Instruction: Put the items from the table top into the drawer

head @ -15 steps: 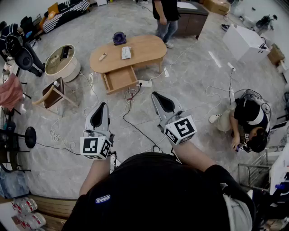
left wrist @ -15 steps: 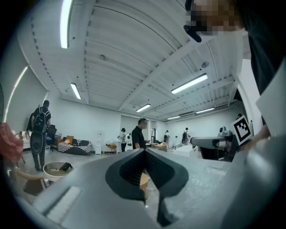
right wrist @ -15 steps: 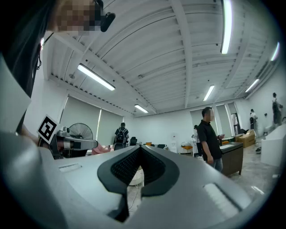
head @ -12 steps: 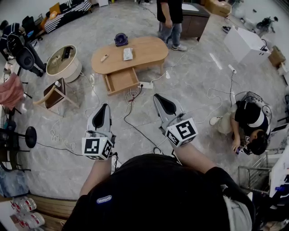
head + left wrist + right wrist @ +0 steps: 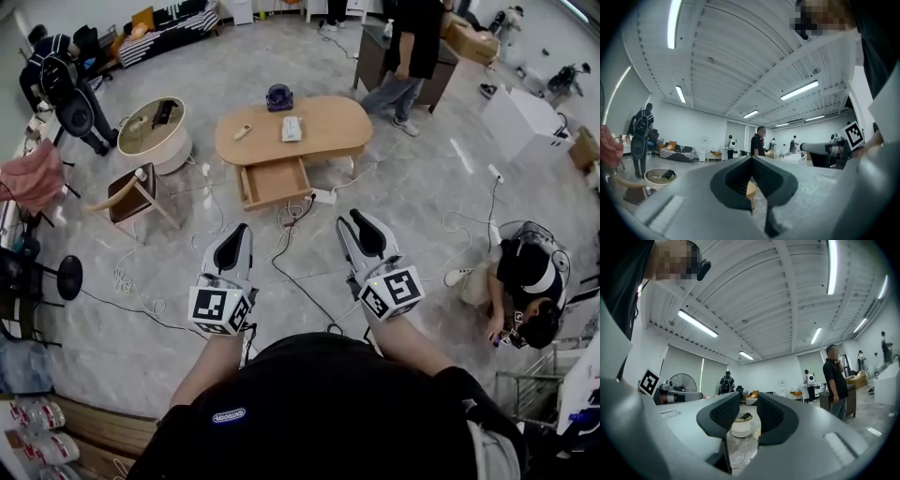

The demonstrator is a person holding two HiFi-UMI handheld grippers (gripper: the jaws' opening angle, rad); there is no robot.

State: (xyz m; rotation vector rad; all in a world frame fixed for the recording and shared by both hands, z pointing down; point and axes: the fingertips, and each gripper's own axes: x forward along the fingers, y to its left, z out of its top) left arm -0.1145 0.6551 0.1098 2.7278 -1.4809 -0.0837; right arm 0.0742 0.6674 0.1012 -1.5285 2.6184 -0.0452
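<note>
You are holding both grippers level above the floor, well short of the wooden table (image 5: pixel 328 117) standing far ahead, its drawer (image 5: pixel 274 183) hanging open on the near side. A flat white item (image 5: pixel 292 128) and, to its left, a small pale item (image 5: pixel 243 132) are lying on the tabletop. Only the gripper views are showing the claws: the left gripper (image 5: pixel 751 159) is pressing its tips together on nothing, while the right gripper (image 5: pixel 748 401) is keeping its jaws spread and empty, framing a round white table (image 5: pixel 740 426).
</note>
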